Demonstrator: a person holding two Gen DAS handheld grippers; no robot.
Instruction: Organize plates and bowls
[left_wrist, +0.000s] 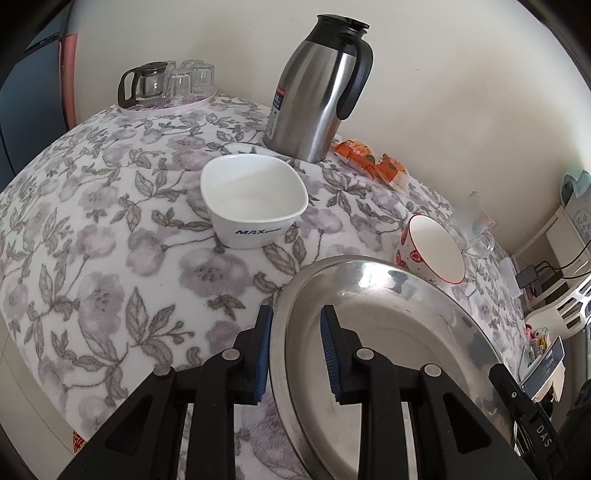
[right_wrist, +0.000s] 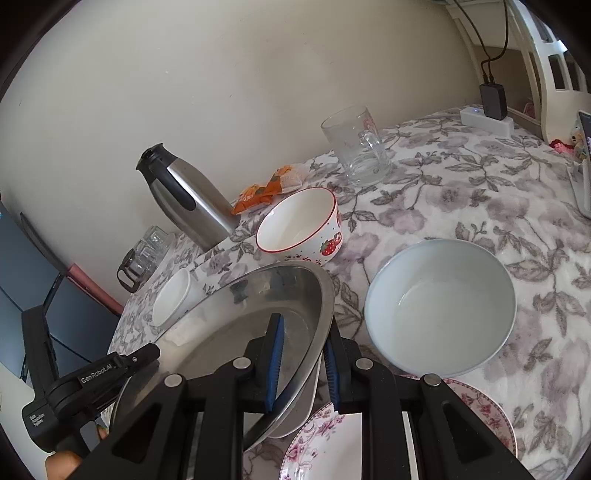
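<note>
both tongs straddle opposite edges of one steel plate (right_wrist: 236, 332), low in each frame. the left gripper (left_wrist: 295, 350) has its pads either side of the plate's left rim, still a little apart; the right gripper (right_wrist: 303, 365) sits closer on the right rim, though whether it is fully clamped cannot be told. the plate tilts, apparently lifted, over a white dish and a floral plate (right_wrist: 321, 443) at bottom centre. a pale blue bowl (right_wrist: 439, 306) lies right of it, a strawberry bowl (right_wrist: 299, 225) and a square white bowl (left_wrist: 255, 199) beyond.

floral-clothed table (left_wrist: 110, 280), white bowl (left_wrist: 254, 201), thermos (left_wrist: 314, 88), strawberry bowl (right_wrist: 301, 225), glass mug (right_wrist: 356, 146)
</note>
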